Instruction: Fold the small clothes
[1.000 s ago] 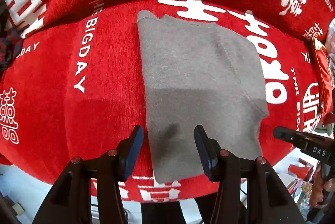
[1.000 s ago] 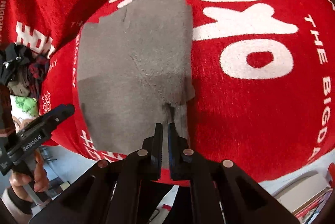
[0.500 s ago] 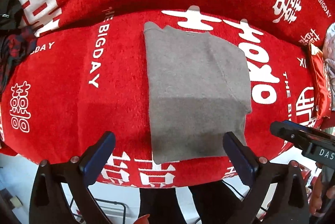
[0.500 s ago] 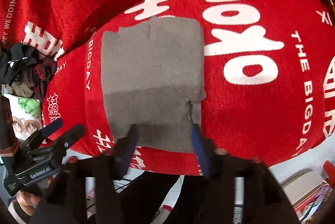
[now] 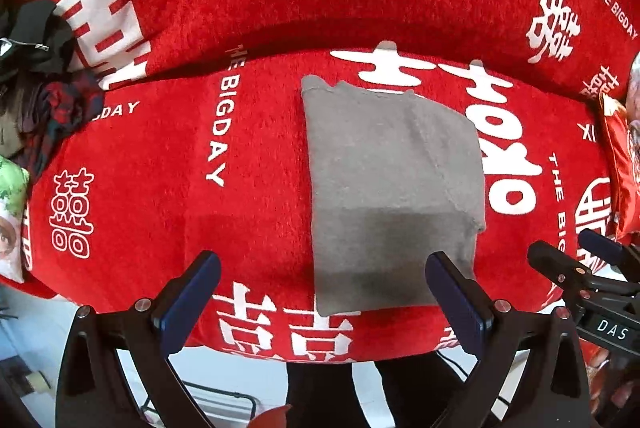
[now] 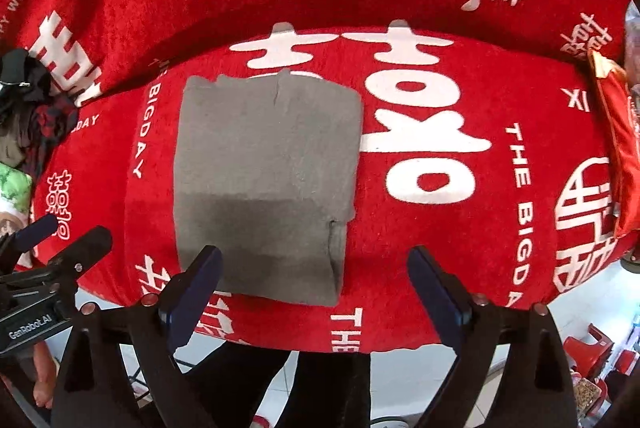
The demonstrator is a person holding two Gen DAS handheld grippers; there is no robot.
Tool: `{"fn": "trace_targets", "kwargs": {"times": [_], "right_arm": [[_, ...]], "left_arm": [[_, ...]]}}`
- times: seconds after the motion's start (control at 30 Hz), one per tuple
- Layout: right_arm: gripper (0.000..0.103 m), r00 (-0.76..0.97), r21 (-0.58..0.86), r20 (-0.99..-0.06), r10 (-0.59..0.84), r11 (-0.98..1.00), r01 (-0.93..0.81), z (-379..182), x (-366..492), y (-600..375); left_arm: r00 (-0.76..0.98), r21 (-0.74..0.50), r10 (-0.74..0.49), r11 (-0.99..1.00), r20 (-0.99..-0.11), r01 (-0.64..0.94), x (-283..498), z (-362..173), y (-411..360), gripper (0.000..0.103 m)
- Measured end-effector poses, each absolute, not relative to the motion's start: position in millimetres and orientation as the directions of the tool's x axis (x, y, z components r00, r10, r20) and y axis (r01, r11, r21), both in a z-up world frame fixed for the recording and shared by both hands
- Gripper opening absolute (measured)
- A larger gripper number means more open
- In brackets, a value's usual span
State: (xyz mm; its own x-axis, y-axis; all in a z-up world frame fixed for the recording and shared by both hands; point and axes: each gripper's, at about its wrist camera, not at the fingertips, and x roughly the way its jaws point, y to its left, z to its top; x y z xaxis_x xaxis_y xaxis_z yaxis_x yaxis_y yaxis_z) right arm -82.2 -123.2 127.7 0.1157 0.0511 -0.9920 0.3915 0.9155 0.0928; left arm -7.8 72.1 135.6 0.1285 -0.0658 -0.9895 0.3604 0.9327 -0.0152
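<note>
The left gripper hung over the near edge of the grey garment, its fingers spread wide with nothing between them. The right gripper hovered likewise, its fingers opening further and clear of the cloth. The garment lay folded into a neat rectangle, flat on the red blanket printed with white characters, near its front edge.

As I judged it, the risk was the fold springing loose: a small flap at the right edge stuck out and could catch a finger on the next approach, dragging the top layer askew. The plush blanket might also grip the cloth and bunch it.

I counted 1 grey garment, 2 grippers, and 1 dark heap of clothes at the far left.
</note>
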Motion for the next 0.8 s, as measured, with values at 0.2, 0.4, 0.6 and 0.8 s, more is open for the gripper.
{"fn": "trace_targets", "kwargs": {"times": [0.2, 0.4, 0.6, 0.8], "right_arm": [[0.095, 0.110, 0.073, -0.993, 0.032, 0.916, 0.395, 136.5, -79.5, -123.0], [0.095, 0.119, 0.072, -0.993, 0.025, 0.911, 0.405, 141.9, -78.2, -125.7], [0.095, 0.124, 0.068, -0.992, 0.019, 0.912, 0.405, 146.2, -78.6, -125.3], [0.095, 0.124, 0.072, -0.992, 0.023, 0.909, 0.411, 147.5, -78.5, -126.5]], "left_arm": [[0.138, -0.008, -0.061, 0.935, -0.989, 0.356, -7.7, 144.2, 70.7, 0.102], [0.141, 0.017, -0.037, 0.932, -0.989, 0.363, -6.7, 148.9, 65.7, 0.102], [0.125, 0.023, -0.026, 0.927, -0.992, 0.374, -9.5, 149.8, 61.0, 0.102], [0.114, 0.036, -0.009, 0.923, -0.993, 0.384, -13.8, 149.8, 58.4, 0.102]]}}
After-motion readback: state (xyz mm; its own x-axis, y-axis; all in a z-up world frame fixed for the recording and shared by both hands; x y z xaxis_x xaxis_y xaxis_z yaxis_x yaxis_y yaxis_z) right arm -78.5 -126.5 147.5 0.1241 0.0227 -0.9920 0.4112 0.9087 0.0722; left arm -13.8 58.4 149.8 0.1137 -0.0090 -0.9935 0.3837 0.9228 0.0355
